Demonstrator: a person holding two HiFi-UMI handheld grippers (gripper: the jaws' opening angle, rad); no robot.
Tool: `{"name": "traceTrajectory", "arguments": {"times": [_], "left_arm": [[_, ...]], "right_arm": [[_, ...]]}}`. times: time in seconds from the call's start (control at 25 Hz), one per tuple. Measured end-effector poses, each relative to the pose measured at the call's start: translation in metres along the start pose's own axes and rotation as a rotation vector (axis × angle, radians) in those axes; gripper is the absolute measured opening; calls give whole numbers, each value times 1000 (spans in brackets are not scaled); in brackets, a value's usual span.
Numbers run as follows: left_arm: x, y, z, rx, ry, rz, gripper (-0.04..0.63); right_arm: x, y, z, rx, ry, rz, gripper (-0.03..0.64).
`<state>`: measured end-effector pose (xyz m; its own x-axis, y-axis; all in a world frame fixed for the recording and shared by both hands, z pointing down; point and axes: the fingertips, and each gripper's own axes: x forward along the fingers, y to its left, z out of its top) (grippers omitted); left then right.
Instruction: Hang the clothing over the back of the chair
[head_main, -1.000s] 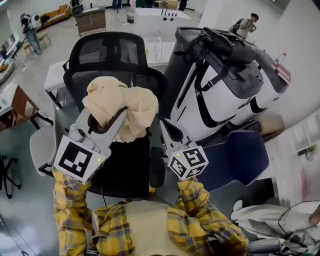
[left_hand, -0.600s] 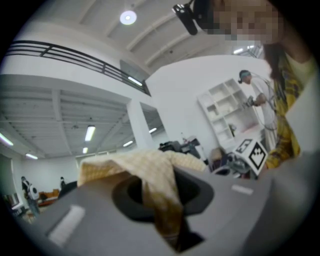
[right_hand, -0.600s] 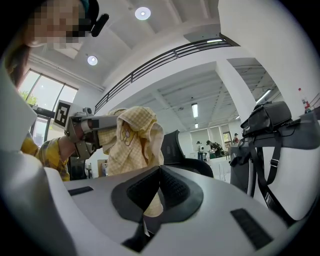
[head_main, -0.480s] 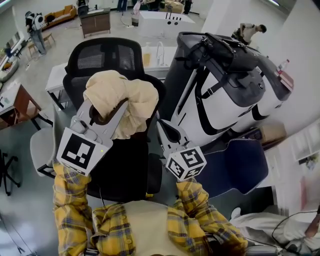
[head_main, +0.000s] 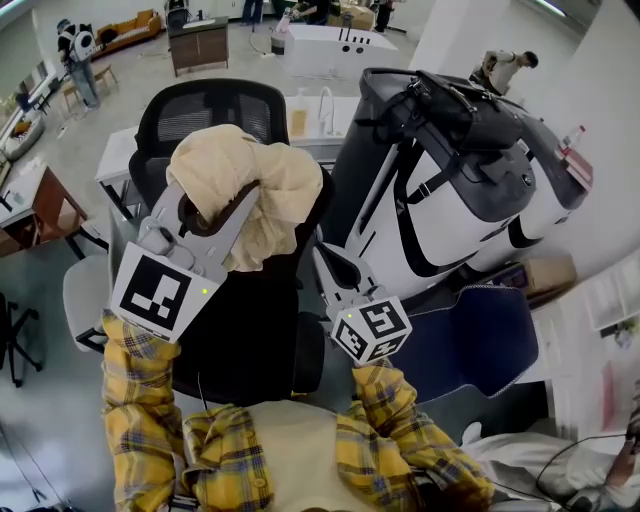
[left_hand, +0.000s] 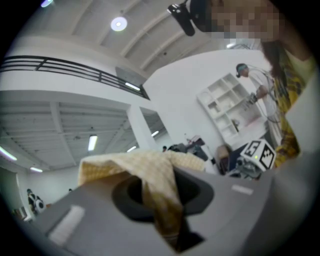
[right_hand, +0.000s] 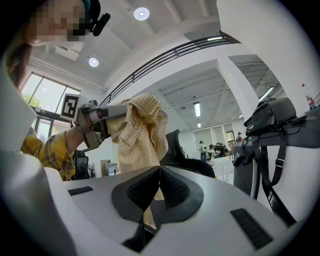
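Observation:
A cream-yellow piece of clothing (head_main: 240, 185) is bunched above the seat of a black office chair, in front of its mesh back (head_main: 205, 110). My left gripper (head_main: 215, 205) is shut on the bunch and holds it up; in the left gripper view the clothing (left_hand: 145, 170) runs down between the pads. To the right and lower, my right gripper (head_main: 320, 255) has its jaws together at the clothing's lower right edge. In the right gripper view a thin strip of the clothing (right_hand: 140, 130) shows under the closed pads, and the left gripper (right_hand: 100, 117) is above left.
A big black-and-white bag (head_main: 450, 190) stands right of the chair, close to my right gripper. A white table (head_main: 310, 110) is behind the chair. A blue seat (head_main: 470, 320) lies at lower right, a wooden desk (head_main: 40, 205) at left. A person (head_main: 505, 70) stands far back.
My left gripper has lifted the clothing higher and carried it toward the chair back. The right gripper has stayed almost where it was, still shut.

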<state>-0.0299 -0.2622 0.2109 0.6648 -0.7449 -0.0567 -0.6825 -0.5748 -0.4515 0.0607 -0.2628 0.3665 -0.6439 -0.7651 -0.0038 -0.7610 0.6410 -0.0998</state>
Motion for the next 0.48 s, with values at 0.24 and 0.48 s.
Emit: {"name": "traceTrajectory", "arguments": {"times": [0.24, 0.48], "left_arm": [[8, 8, 12, 64, -14, 25, 75], [23, 21, 33, 179, -32, 46, 75]], "right_arm": [[-1, -3, 1, -11, -2, 5, 14], [-1, -7, 0, -8, 2, 8, 14]]}}
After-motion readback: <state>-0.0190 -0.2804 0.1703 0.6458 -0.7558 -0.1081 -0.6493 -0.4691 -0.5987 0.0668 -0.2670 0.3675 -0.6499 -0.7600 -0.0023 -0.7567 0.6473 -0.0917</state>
